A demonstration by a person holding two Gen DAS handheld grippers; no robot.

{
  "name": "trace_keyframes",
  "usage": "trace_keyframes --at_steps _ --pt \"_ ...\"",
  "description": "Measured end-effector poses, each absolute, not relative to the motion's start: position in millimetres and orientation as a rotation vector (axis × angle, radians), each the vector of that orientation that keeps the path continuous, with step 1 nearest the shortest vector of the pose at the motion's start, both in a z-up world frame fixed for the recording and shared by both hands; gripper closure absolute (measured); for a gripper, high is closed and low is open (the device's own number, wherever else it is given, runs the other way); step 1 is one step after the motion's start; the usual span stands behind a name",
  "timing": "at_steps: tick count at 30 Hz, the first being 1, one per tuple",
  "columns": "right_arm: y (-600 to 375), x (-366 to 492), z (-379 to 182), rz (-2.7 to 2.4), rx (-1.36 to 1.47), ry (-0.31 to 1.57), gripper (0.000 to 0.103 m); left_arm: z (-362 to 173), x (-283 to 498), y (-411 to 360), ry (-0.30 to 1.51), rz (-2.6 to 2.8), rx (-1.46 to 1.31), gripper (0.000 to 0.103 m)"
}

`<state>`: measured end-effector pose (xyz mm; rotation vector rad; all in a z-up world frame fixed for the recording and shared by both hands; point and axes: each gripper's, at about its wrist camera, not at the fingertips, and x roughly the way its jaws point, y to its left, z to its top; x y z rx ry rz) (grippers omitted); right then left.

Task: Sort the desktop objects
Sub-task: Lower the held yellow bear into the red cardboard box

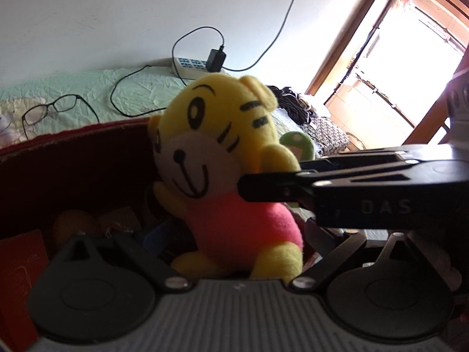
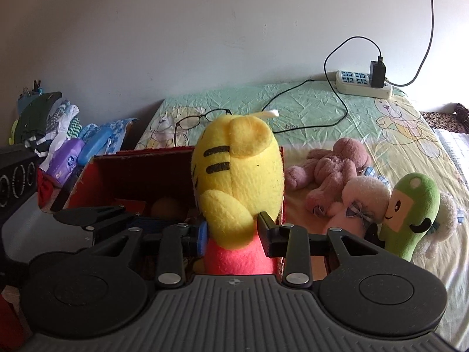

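A yellow tiger plush (image 2: 237, 176) in a pink shirt is upright at the right end of an open red box (image 2: 132, 161). My right gripper (image 2: 233, 234) is shut on its pink body from behind. The left wrist view shows the plush's face (image 1: 205, 152), with its legs down inside the box (image 1: 73, 138) and the right gripper's black fingers (image 1: 272, 187) coming in from the right. My left gripper (image 2: 91, 217) hovers over the box's near left side. Its linkages are spread wide and it holds nothing.
An orange ball (image 2: 168, 208) and a red booklet (image 1: 20, 278) lie in the box. On the bedsheet to the right are a pink bear (image 2: 331, 170), a pale pink plush (image 2: 366, 199) and a green plush (image 2: 410, 214). Glasses (image 2: 199, 120) and a power strip (image 2: 363, 83) lie behind; a clothes pile (image 2: 58, 135) is left.
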<state>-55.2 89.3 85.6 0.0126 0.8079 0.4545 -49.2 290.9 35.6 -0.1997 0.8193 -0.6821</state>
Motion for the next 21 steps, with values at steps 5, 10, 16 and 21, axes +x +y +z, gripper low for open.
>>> trace_keyframes --at_steps 5,10,16,21 --pt "78.2 -58.2 103.9 0.438 0.073 0.664 0.042 40.9 -40.1 300.5 0.794 -0.673 -0.297 0.006" --pt "77.5 -39.5 107.3 0.449 0.147 0.599 0.055 36.3 -30.9 287.4 0.806 -0.657 -0.259 0.006" --pt "85.4 -10.0 78.7 0.423 0.163 0.731 0.075 27.0 -20.8 277.1 0.855 -0.648 -0.217 0.01" --pt "96.0 -3.1 67.4 0.397 0.088 0.763 0.076 18.7 -14.8 272.3 0.898 -0.595 -0.169 0.017"
